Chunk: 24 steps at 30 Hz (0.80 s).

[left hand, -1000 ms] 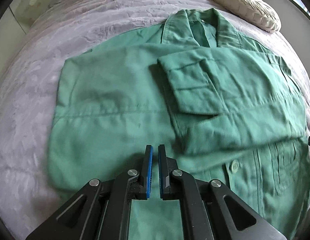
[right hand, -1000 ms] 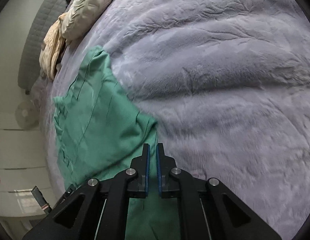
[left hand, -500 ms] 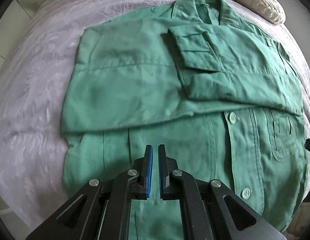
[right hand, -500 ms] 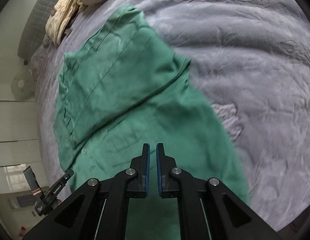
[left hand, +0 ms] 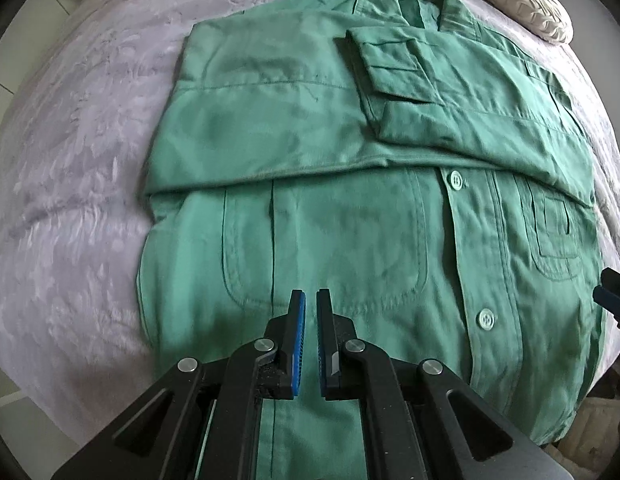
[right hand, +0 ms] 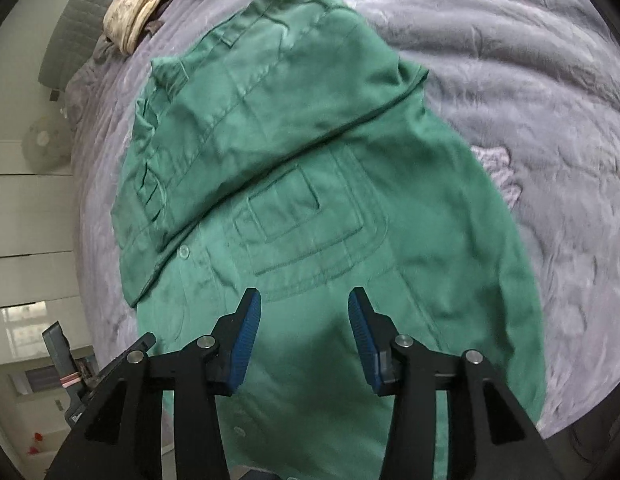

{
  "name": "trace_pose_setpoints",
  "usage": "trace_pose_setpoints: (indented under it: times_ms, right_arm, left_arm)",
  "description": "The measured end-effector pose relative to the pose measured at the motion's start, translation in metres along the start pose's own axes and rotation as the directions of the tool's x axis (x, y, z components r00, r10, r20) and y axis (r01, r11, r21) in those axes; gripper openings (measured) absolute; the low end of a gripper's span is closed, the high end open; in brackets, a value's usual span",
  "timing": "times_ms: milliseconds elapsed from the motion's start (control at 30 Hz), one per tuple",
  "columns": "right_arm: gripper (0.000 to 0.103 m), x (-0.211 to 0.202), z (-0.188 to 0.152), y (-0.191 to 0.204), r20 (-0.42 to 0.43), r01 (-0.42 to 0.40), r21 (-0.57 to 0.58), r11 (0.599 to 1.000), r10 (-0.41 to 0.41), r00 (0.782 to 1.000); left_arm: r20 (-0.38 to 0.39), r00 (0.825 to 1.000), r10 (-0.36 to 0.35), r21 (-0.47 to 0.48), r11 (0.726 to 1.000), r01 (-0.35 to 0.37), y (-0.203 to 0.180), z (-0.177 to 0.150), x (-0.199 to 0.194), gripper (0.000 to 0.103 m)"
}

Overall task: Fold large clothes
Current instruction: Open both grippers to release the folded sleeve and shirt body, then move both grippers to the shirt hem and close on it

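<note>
Both sleeves now lie across the shirt (left hand: 350, 220) on the bed (left hand: 69, 160); right gripper (right hand: 304, 304) has backed toward the hem, jaws just opening, nothing between them; left gripper (left hand: 311, 300) nearly closed, empty: hem fold likely next.

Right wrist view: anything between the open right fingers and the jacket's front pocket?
Nothing foreign. In the right wrist view, only plain green jacket fabric lies between the right gripper, which has just been opening with nothing between its fingers, and the front pocket.
</note>
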State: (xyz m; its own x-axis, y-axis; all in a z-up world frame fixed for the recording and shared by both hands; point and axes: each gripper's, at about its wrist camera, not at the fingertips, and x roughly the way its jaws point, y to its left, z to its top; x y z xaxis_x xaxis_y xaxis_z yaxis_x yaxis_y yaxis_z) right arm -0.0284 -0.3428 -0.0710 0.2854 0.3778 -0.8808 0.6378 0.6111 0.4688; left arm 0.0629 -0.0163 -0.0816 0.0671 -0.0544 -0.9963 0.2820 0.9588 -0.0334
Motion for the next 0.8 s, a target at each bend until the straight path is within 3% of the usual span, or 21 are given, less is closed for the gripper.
trace_pose_setpoints:
  times_ms: [67,133,167,200,400,600,800]
  right_arm:
    - [0.051,0.002,-0.004,0.002,-0.013,0.001,0.002,1.000,-0.001,1.000]
    - [0.055,0.004,-0.008,0.004,-0.025,0.000,0.001,1.000,0.000,1.000]
    - [0.057,0.005,-0.010,0.006,-0.031,0.000,-0.001,1.000,0.000,1.000]
    - [0.057,0.005,-0.012,0.007,-0.034,0.000,-0.004,1.000,0.000,0.999]
    - [0.058,0.007,-0.019,0.014,-0.049,0.004,-0.018,1.000,-0.005,0.999]
    - [0.083,-0.003,-0.024,0.024,-0.007,-0.010,-0.075,0.997,0.009,1.000]
    - [0.085,-0.009,-0.026,0.032,-0.006,-0.021,-0.142,0.990,0.020,1.000]
  left_arm:
    - [-0.006,1.000,-0.002,-0.006,1.000,0.002,0.005,-0.014,-0.004,0.007]
    - [-0.018,1.000,-0.012,-0.020,1.000,0.012,0.007,-0.023,-0.004,0.080]
    - [-0.016,1.000,-0.009,-0.037,0.999,0.008,0.009,-0.029,-0.005,0.098]
    - [0.013,1.000,-0.002,-0.050,0.999,0.002,0.014,-0.031,-0.006,0.102]
    - [0.035,0.999,0.024,-0.027,0.999,-0.023,0.018,-0.033,-0.012,0.102]
    - [0.049,0.996,0.072,-0.031,0.997,-0.071,0.014,-0.041,-0.016,0.102]
    - [0.031,0.998,0.056,0.007,0.998,-0.056,0.020,-0.039,-0.021,0.102]
